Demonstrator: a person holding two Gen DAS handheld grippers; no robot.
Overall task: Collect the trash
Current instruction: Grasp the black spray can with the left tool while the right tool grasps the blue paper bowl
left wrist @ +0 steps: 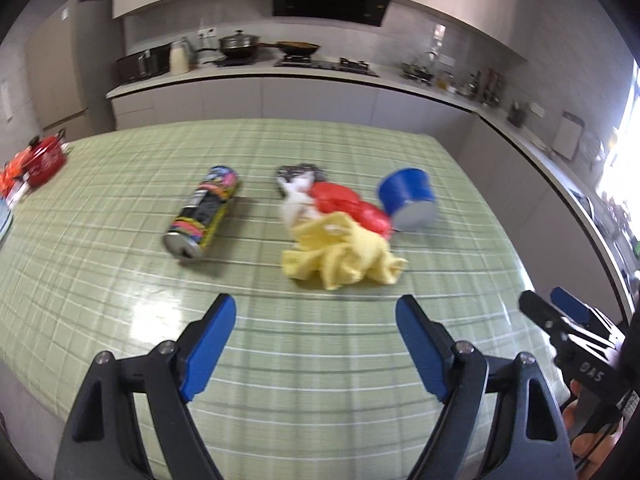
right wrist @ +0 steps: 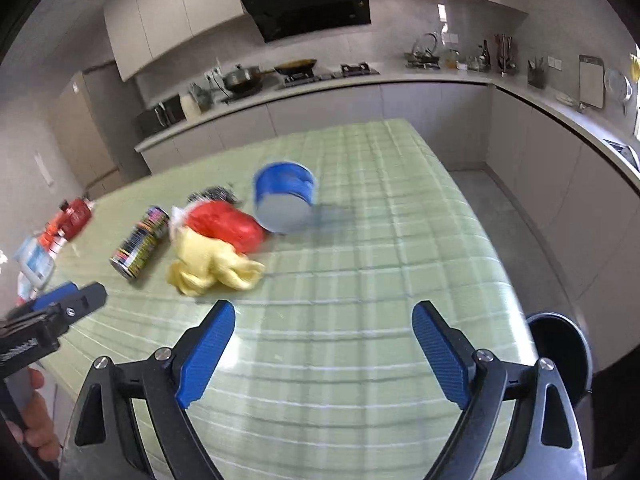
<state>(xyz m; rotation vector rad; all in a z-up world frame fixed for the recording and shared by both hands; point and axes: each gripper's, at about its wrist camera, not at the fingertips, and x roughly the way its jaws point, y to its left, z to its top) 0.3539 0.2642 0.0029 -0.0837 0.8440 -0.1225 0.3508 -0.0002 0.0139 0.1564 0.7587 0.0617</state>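
Note:
On the green checked table (left wrist: 120, 288) lie a colourful drink can (left wrist: 204, 212) on its side, a crumpled yellow cloth (left wrist: 344, 258), a red plastic wrapper (left wrist: 350, 208), white crumpled paper (left wrist: 296, 200) with a dark patterned piece (left wrist: 300, 171) behind it, and a tipped blue cup (left wrist: 410, 198). My left gripper (left wrist: 316, 320) is open and empty, hovering short of the yellow cloth. My right gripper (right wrist: 324, 328) is open and empty, right of the pile (right wrist: 216, 264). The can (right wrist: 140, 242) and blue cup (right wrist: 284, 200) show in the right wrist view too.
A red pot (left wrist: 44, 158) and packets sit at the table's far left edge. A black round stool (right wrist: 560, 356) stands by the table's right side. Kitchen counters with a stove and pans (left wrist: 280, 50) run along the back wall.

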